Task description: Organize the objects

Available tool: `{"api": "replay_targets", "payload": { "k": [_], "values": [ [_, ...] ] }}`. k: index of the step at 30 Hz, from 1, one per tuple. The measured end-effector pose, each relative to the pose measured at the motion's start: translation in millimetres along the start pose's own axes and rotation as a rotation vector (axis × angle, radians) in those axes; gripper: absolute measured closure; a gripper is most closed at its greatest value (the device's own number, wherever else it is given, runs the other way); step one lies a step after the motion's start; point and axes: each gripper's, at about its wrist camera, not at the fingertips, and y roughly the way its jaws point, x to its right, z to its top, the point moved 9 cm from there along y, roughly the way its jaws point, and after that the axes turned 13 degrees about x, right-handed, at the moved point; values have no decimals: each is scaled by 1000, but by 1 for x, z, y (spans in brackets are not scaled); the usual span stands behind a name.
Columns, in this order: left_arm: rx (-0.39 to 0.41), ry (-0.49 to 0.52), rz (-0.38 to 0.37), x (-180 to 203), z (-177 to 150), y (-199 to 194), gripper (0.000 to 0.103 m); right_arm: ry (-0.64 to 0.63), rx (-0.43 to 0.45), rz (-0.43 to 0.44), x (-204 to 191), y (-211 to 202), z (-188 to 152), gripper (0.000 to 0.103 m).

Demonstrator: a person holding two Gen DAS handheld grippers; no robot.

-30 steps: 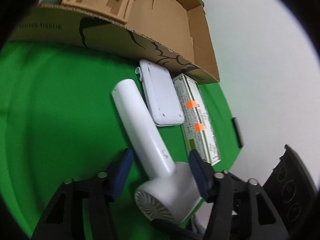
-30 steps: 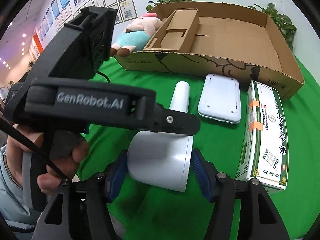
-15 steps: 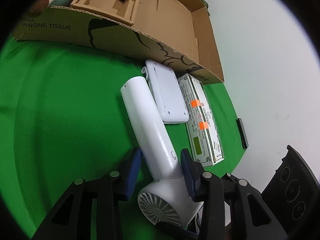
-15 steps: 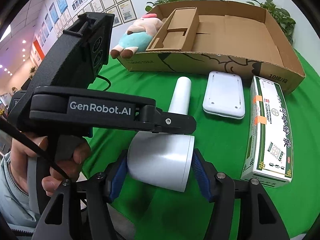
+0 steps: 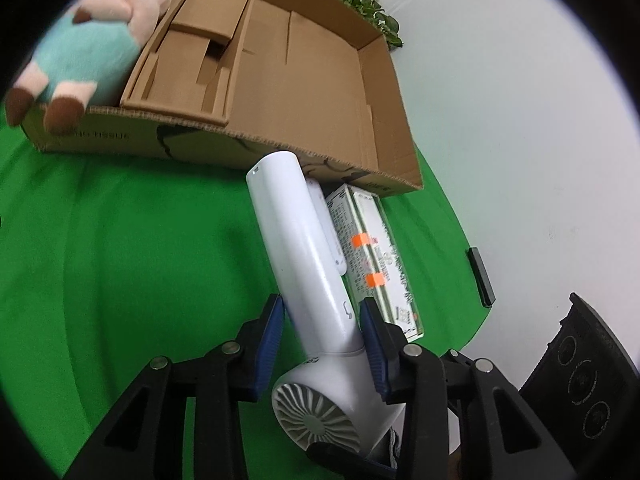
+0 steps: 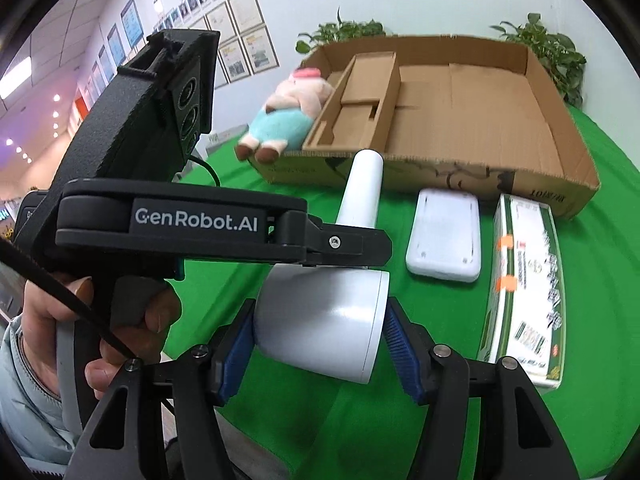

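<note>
A white hair dryer (image 5: 304,264) is held by both grippers above the green cloth. My left gripper (image 5: 322,330) is shut on its handle near the head. My right gripper (image 6: 320,340) is shut on its barrel (image 6: 324,320); the handle (image 6: 362,188) points toward the cardboard box (image 6: 460,104). The left gripper's black body (image 6: 180,220) crosses the right wrist view. A white flat device (image 6: 444,240) and a green-and-white carton (image 6: 528,284) lie on the cloth in front of the box.
A plush pig (image 5: 88,40) leans at the box's left end, also in the right wrist view (image 6: 288,116). A cardboard insert (image 5: 192,52) sits inside the box. A small black bar (image 5: 480,276) lies at the table's right edge. Plants (image 6: 552,60) stand behind.
My left gripper closed onto the dryer's handle. Both grippers have lifted the dryer off the cloth and carried it toward the box.
</note>
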Motion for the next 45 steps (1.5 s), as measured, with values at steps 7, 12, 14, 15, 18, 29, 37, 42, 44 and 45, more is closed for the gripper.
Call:
{"api": "replay_targets", "payload": {
  "k": [7, 12, 14, 15, 18, 29, 37, 42, 44, 45],
  "values": [
    [51, 64, -6, 36, 21, -6, 67, -4, 84, -11, 4, -23, 26, 44],
    [80, 92, -10, 55, 28, -15, 67, -10, 129, -14, 7, -39, 41, 44],
    [98, 106, -10, 64, 31, -20, 68, -12, 146, -11, 8, -44, 47, 44],
    [106, 109, -10, 67, 33, -24, 69, -12, 152, -8, 7, -47, 50, 44],
    [131, 125, -13, 75, 38, -32, 71, -14, 161, 1, 5, -51, 52, 44],
    [171, 178, -37, 93, 41, -49, 71, -42, 215, -25, -8, -70, 66, 44],
    [182, 201, -83, 98, 60, -43, 71, -61, 234, -71, -9, -72, 85, 45],
    [188, 212, -93, 98, 80, -43, 71, -69, 243, -80, -8, -63, 105, 45],
    [191, 211, -97, 98, 89, -42, 71, -72, 247, -79, -6, -57, 116, 44],
    [192, 209, -99, 98, 94, -41, 71, -75, 250, -79, -5, -55, 120, 44]
  ]
}}
